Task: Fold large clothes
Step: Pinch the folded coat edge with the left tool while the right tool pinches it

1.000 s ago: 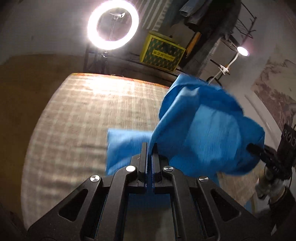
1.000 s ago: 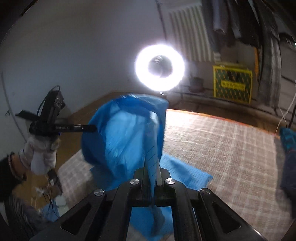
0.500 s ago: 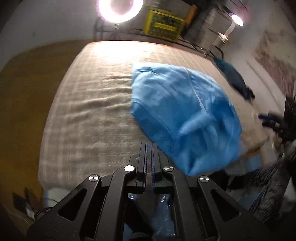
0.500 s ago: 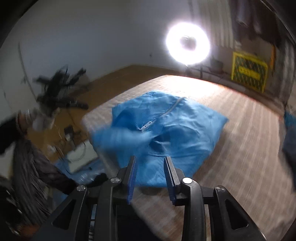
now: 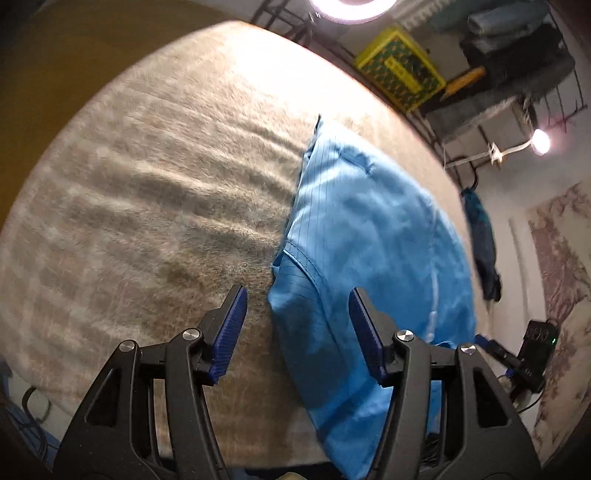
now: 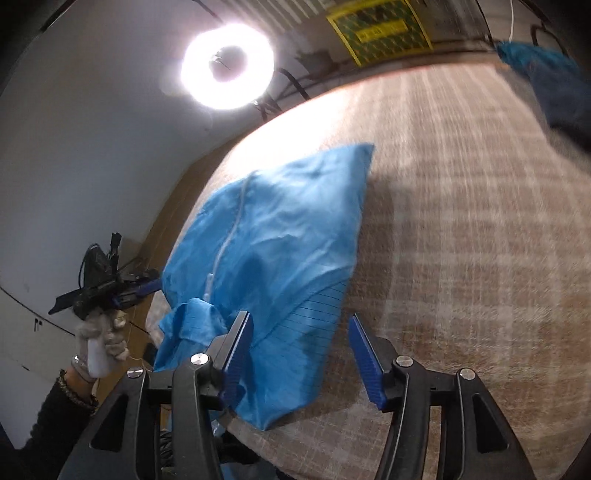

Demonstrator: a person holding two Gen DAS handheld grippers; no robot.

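Between both claws, blue garment on the plaid-covered bed.

Left claw (image 5: 295, 332) and right claw (image 6: 301, 352) are opening, pads off the blue garment (image 5: 373, 236), which lies toward 12 o'clock on the bed (image 5: 147, 192), seemingly folded. Ring light (image 6: 227, 66) glows at 11 o'clock.

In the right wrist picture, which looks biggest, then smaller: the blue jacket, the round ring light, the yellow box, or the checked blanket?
1. Beige checked blanket
2. Bright blue zip-up jacket
3. Glowing round ring light and yellow box: look alike, and the box is cut off at the picture's top.
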